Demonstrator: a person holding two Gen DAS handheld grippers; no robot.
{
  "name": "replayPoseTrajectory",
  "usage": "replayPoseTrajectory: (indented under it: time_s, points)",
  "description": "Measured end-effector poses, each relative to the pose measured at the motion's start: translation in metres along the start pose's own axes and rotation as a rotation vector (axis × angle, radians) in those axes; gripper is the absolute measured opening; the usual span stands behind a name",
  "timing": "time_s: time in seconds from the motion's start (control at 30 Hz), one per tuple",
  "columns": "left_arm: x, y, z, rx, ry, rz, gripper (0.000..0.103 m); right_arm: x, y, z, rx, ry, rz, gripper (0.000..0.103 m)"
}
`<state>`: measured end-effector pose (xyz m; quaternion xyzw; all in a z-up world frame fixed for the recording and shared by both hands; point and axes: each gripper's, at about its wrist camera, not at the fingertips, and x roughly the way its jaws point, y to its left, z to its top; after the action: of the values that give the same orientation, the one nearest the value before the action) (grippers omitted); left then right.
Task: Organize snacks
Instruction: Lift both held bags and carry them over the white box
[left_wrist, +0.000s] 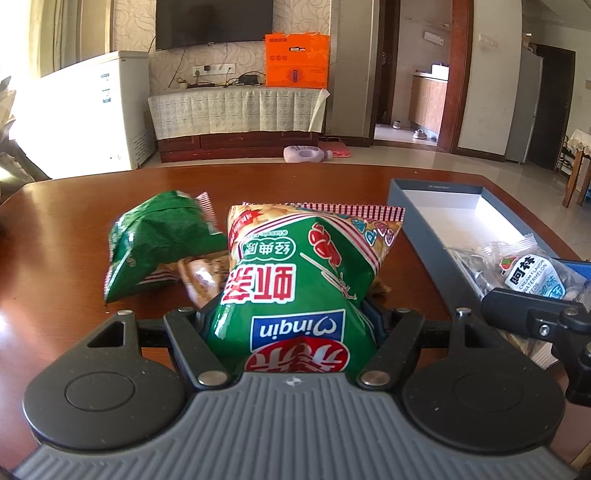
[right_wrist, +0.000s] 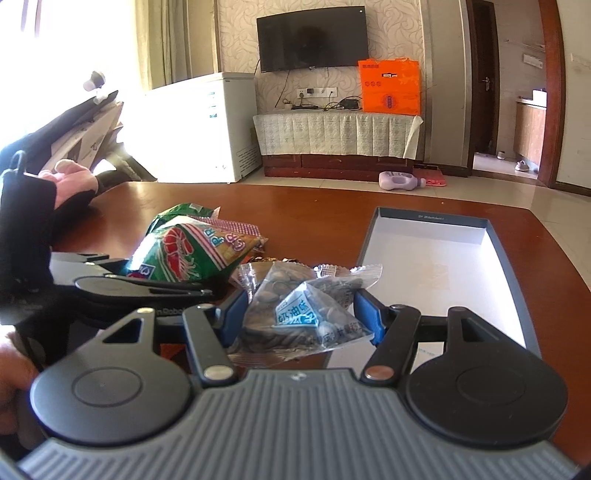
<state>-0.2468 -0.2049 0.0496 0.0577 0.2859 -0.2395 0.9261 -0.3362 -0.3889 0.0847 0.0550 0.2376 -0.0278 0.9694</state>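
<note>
Left claw (left_wrist: 291, 325) grips the shrimp-chip bag (left_wrist: 295, 280); right claw (right_wrist: 299, 317) grips seed packets (right_wrist: 299, 314).

counter (left_wrist: 74, 229): glossy reddish-brown wood with a rounded far edge; window glare on its left side.
green bag (left_wrist: 155, 240): crumpled, lying on the counter left of centre, toward the far side.
brown wrapper (left_wrist: 201, 271): lying just right of the green bag, partly hidden.
box (left_wrist: 421, 236): shallow, grey outside and white inside, resting on the right side of the counter and running from near to far; its far part is bare.
</note>
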Motion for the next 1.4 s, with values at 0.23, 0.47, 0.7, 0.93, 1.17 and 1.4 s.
replayPoseTrajectory:
  time_s: [0.23, 0.47, 0.7, 0.93, 1.17, 1.4]
  points:
    - [0.008, -0.024, 0.011, -0.026, 0.013, -0.037, 0.076, -0.007, -0.008, 0.0, 0.02, -0.019, -0.025, 0.066]
    - [-0.008, -0.049, 0.033, -0.014, -0.016, -0.06, 0.076, -0.029, -0.021, 0.015, 0.045, -0.058, -0.059, 0.066]
    - [-0.025, -0.069, 0.037, 0.032, -0.026, -0.067, 0.076, -0.05, -0.037, 0.016, 0.071, -0.09, -0.091, 0.066]
    - [-0.037, -0.078, 0.055, 0.048, -0.047, -0.087, 0.076, -0.049, -0.052, 0.011, 0.119, -0.085, -0.119, 0.066]
    - [-0.032, -0.099, 0.075, 0.068, -0.087, -0.126, 0.076, -0.044, -0.054, 0.008, 0.12, -0.066, -0.145, 0.066]
    - [-0.017, -0.108, 0.075, 0.09, -0.081, -0.157, 0.076, -0.041, -0.062, 0.002, 0.129, -0.04, -0.161, 0.066]
